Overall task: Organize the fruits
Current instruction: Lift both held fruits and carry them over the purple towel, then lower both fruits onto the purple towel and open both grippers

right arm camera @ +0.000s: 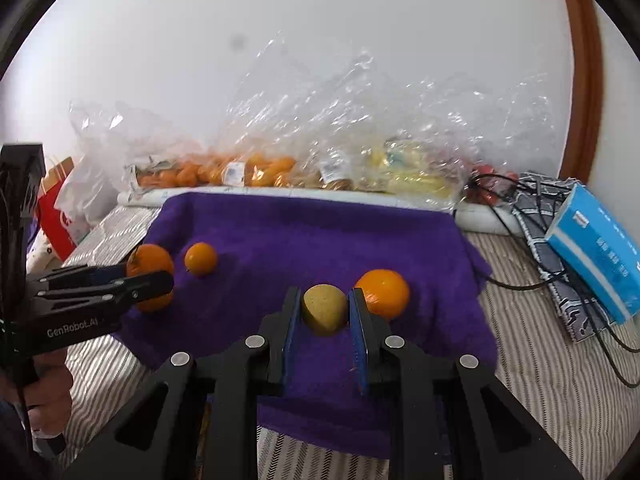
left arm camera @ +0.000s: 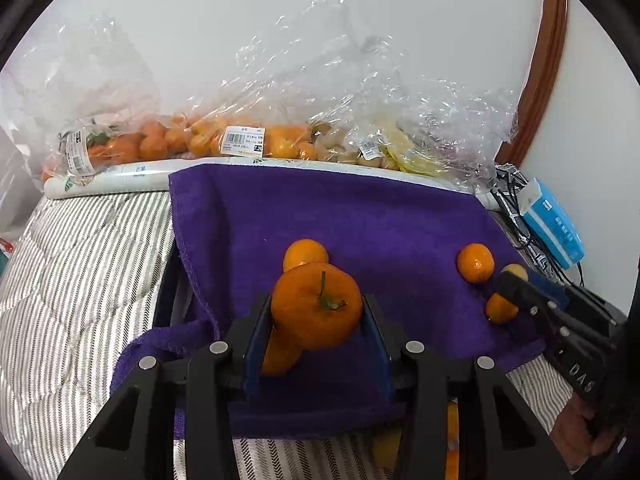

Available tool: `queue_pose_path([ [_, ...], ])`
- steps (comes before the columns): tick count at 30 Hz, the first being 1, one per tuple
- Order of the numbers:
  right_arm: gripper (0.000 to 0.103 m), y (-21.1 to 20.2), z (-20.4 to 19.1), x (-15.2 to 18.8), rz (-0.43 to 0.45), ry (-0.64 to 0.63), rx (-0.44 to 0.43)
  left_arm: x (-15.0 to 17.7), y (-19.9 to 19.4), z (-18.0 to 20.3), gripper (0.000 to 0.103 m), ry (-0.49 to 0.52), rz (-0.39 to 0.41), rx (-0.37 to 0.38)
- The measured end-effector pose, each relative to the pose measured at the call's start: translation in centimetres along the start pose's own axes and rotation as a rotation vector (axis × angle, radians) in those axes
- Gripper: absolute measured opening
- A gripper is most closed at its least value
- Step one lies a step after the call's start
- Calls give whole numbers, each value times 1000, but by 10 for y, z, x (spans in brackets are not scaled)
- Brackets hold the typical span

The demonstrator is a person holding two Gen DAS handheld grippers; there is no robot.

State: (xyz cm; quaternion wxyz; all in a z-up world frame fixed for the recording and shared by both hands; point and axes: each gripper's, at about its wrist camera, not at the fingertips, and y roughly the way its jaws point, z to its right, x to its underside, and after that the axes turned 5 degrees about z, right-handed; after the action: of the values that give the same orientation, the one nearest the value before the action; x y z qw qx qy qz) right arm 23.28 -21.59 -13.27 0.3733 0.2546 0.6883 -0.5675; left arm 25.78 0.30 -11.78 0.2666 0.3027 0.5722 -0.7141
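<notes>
- Orange fruit (left arm camera: pixel 280 354) under the left gripper (left arm camera: pixel 316 316), mostly hidden behind the held mandarin (left arm camera: pixel 316 306) and a finger.
- Yellowish fruit (left arm camera: pixel 515 270) near the purple towel's (left arm camera: pixel 340 216) right edge, largely covered by the right gripper (left arm camera: pixel 516 286).
- Printing on the bag labels (left arm camera: pixel 243 141), too small to read.
- Fruit inside the crinkled plastic bags (right arm camera: pixel 360 128), blurred by glare.
</notes>
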Motion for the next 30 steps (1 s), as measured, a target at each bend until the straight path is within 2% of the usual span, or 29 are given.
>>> queue_pose_path([
  [20,24,21,-4,11,-90,-21,8,3,1,8,43,40,11,-2],
  [28,24,17,-6,9,-69,-43,22,4,0,11,43,58,10,21],
  [30,28,17,-3,8,-70,-34,25,4,-1,12,43,55,10,20],
])
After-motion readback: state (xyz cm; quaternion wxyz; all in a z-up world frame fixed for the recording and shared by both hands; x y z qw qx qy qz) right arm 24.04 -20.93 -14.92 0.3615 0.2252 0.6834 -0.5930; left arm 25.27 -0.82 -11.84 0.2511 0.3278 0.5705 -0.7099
